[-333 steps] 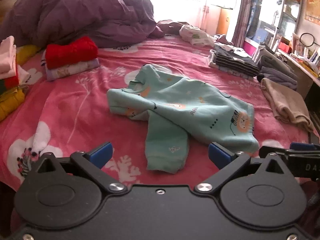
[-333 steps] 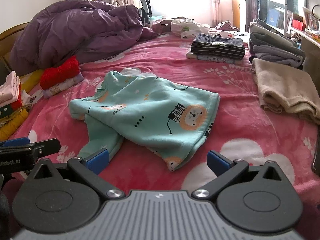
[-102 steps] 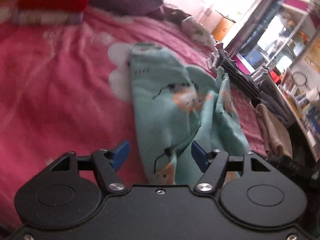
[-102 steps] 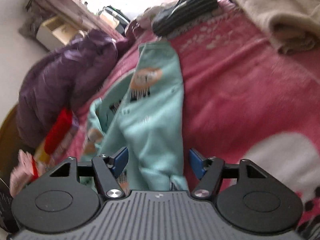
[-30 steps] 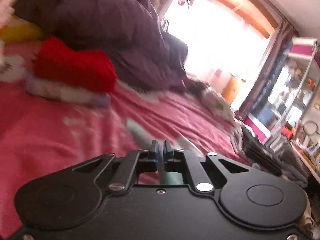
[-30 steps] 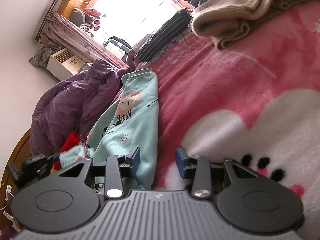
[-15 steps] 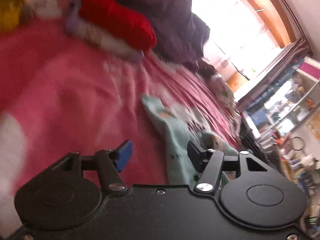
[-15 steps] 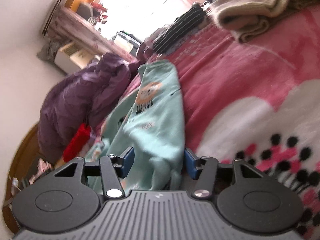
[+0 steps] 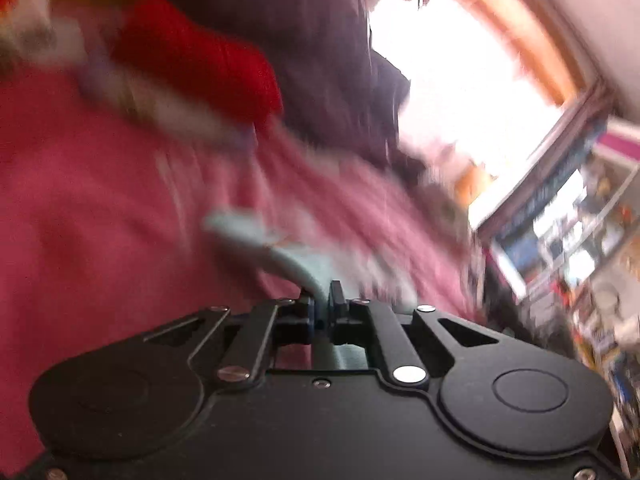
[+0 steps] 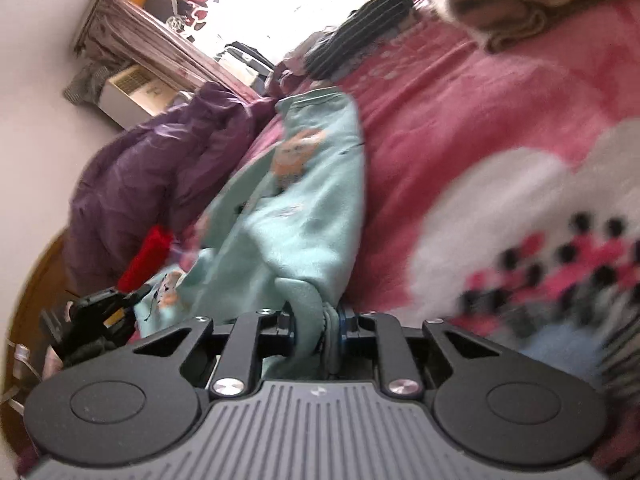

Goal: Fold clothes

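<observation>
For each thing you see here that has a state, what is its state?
Left gripper: jaws just closed, shut on the mint top.
Right gripper: jaws just closed, shut on the mint top.
Mint top: stretched between both grippers, not yet folded.
Beige garment: folded.
Striped garment: folded.

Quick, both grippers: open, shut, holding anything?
Left gripper: just closed, shut on the mint-green printed sweatshirt.
Right gripper: just closed, shut on the same sweatshirt's bunched edge.

You have a purple duvet (image 10: 152,168) heaped at the far end of the pink floral blanket (image 10: 460,128), a bright window (image 9: 460,92) beyond it, and cluttered shelves (image 9: 580,248) along the bed's right edge.
</observation>
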`<state>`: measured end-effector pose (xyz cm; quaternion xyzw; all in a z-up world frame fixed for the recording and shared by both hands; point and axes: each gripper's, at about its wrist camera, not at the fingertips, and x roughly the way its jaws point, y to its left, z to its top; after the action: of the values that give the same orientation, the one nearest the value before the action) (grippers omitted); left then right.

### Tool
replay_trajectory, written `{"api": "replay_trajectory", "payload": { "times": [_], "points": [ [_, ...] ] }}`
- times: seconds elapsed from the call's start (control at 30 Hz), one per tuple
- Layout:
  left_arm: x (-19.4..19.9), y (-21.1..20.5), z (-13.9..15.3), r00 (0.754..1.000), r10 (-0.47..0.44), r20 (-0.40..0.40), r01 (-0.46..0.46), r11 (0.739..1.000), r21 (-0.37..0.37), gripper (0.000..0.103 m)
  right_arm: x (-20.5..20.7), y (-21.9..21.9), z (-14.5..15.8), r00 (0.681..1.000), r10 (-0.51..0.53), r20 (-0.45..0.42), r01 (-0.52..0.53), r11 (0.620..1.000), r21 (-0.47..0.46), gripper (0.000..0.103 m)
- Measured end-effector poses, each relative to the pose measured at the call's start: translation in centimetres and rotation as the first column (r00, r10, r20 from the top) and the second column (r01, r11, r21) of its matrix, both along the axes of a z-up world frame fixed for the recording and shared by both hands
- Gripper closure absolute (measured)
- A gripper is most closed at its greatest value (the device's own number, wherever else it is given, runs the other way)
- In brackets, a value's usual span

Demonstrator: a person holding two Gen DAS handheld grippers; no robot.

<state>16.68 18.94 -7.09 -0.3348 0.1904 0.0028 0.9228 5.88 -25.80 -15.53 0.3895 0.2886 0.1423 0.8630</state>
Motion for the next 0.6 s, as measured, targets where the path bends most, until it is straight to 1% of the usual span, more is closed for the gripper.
{"api": "replay_trajectory", "payload": {
  "times": [0.07,0.13,0.2,0.23,0.3,0.33,0.37,0.4,0.43,0.47,0.5,0.53,0.57,0.6],
  "points": [
    [-1.4,2.9,1.0,0.997,0.075,0.029,-0.075,0.997,0.01,0.099,0.2,2.2,0.4,0.998,0.061,0.005,-0.061,0.998,0.012,0.083],
    [-2.8,5.7,1.0,0.989,0.145,0.022,-0.145,0.989,0.014,0.099,0.4,4.6,-0.1,0.992,0.128,-0.023,-0.127,0.991,0.028,0.083],
    [-4.1,8.0,0.0,0.977,0.21,-0.026,-0.21,0.977,0.021,0.099,0.3,7.0,-0.8,0.981,0.189,-0.046,-0.188,0.982,0.036,0.083],
    [-4.5,9.0,-0.8,0.972,0.228,-0.055,-0.228,0.974,0.015,0.099,0.1,8.0,-1.0,0.976,0.212,-0.042,-0.211,0.977,0.008,0.083],
    [-4.5,10.1,-2.7,0.964,0.225,-0.145,-0.228,0.974,-0.007,0.098,-0.3,8.6,-0.9,0.972,0.232,-0.034,-0.232,0.972,-0.02,0.083],
    [-4.5,10.6,-3.6,0.957,0.221,-0.19,-0.228,0.973,-0.019,0.09,-0.3,8.3,-0.9,0.972,0.232,-0.036,-0.232,0.973,-0.008,0.083],
    [-4.7,10.8,-4.2,0.947,0.224,-0.229,-0.233,0.972,-0.014,0.087,-0.3,8.0,-0.9,0.972,0.23,-0.038,-0.23,0.973,-0.003,0.083],
    [-5.0,10.9,-4.4,0.949,0.216,-0.23,-0.225,0.974,-0.011,0.082,-0.5,7.6,-0.8,0.973,0.226,-0.039,-0.226,0.974,-0.005,0.083],
    [-5.3,10.7,-3.9,0.947,0.227,-0.227,-0.23,0.973,0.013,0.066,-0.7,7.3,-0.7,0.974,0.223,-0.036,-0.224,0.975,-0.008,0.082],
    [-5.5,10.4,-3.3,0.944,0.241,-0.225,-0.238,0.97,0.041,0.05,-1.1,7.1,-0.5,0.974,0.224,-0.029,-0.225,0.974,-0.01,0.079],
    [-5.8,9.9,-2.4,0.938,0.27,-0.219,-0.254,0.962,0.101,0.032,-1.4,6.9,-0.3,0.975,0.222,-0.021,-0.223,0.975,-0.011,0.078],
    [-6.0,9.3,-1.6,0.936,0.284,-0.207,-0.256,0.955,0.151,0.032,-1.6,6.7,-0.1,0.976,0.217,-0.014,-0.217,0.976,-0.01,0.073],
    [-6.2,8.8,-0.8,0.936,0.295,-0.194,-0.256,0.946,0.2,0.032,-1.8,6.5,0.1,0.978,0.209,-0.007,-0.209,0.978,-0.012,0.071],
    [-6.4,8.2,-0.3,0.94,0.292,-0.18,-0.25,0.942,0.224,0.032,-1.8,6.2,0.4,0.98,0.199,-0.001,-0.199,0.98,-0.017,0.07]
  ]
}}
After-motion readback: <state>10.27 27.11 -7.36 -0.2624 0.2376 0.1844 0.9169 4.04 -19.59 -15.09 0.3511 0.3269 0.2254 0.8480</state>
